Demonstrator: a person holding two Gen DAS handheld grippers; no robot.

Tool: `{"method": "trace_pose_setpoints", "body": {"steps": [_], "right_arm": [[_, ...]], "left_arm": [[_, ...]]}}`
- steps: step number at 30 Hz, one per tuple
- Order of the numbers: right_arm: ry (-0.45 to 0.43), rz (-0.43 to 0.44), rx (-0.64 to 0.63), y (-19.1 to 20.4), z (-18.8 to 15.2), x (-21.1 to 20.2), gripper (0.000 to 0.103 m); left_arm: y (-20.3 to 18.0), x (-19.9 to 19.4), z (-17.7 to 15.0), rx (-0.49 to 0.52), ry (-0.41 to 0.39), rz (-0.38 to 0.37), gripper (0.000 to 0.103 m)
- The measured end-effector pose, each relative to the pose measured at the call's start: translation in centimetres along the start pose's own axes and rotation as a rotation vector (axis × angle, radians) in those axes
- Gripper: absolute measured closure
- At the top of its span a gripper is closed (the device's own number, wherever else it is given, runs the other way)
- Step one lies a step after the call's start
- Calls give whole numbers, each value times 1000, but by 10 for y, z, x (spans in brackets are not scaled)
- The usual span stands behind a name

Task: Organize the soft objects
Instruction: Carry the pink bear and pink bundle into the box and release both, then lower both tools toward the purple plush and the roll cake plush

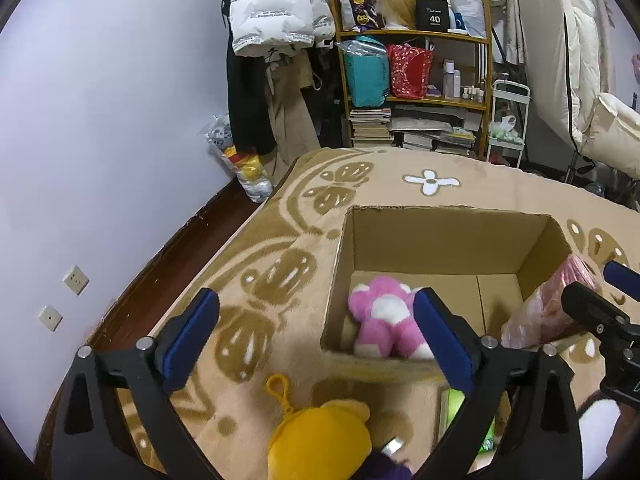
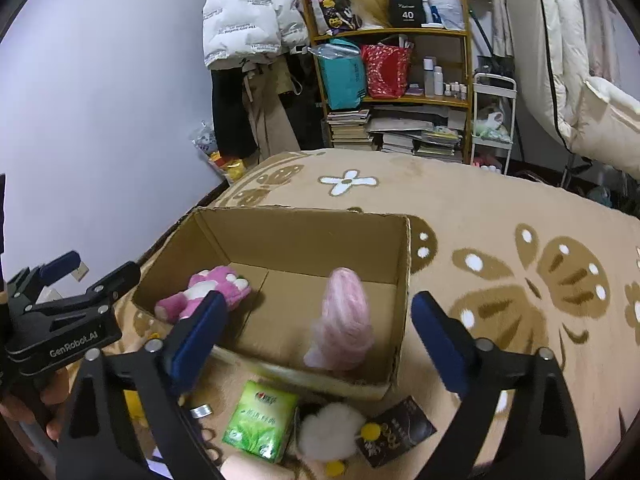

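An open cardboard box [image 1: 440, 211] [image 2: 300, 211] stands on a beige patterned blanket. A pink-and-white plush [image 1: 384, 316] [image 2: 204, 292] lies in its left near corner. A pink fluffy item [image 2: 344, 320] [image 1: 548, 308] sits blurred at the box's right side, clear of any pad. My left gripper [image 1: 316, 308] [image 2: 94, 270] is open above the box's near left wall, holding nothing. My right gripper [image 2: 318, 308] [image 1: 596, 284] is open over the near right part of the box, also holding nothing. A yellow plush [image 1: 320, 440] with a loop lies on the blanket in front of the box.
In front of the box lie a green tea pack [image 2: 260, 420], a white pompom [image 2: 332, 432], a dark packet [image 2: 400, 432] and a metal ring [image 2: 200, 411]. Beyond the blanket stand a wooden shelf [image 1: 416, 34] with books and bags, hanging clothes and a white wall [image 1: 100, 120].
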State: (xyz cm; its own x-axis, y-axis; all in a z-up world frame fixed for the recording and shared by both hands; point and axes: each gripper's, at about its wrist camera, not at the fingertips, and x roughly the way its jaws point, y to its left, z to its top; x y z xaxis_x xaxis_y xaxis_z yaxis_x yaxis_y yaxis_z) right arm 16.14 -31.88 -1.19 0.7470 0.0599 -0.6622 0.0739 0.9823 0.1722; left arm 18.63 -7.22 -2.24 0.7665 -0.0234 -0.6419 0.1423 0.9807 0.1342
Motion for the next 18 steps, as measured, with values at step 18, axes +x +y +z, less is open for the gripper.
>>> {"method": "trace_pose_setpoints", "body": {"steps": [18], "right_arm": [[47, 31, -19, 33, -37, -49, 0]], "left_arm": [[33, -70, -32, -21, 65, -2, 4]]}}
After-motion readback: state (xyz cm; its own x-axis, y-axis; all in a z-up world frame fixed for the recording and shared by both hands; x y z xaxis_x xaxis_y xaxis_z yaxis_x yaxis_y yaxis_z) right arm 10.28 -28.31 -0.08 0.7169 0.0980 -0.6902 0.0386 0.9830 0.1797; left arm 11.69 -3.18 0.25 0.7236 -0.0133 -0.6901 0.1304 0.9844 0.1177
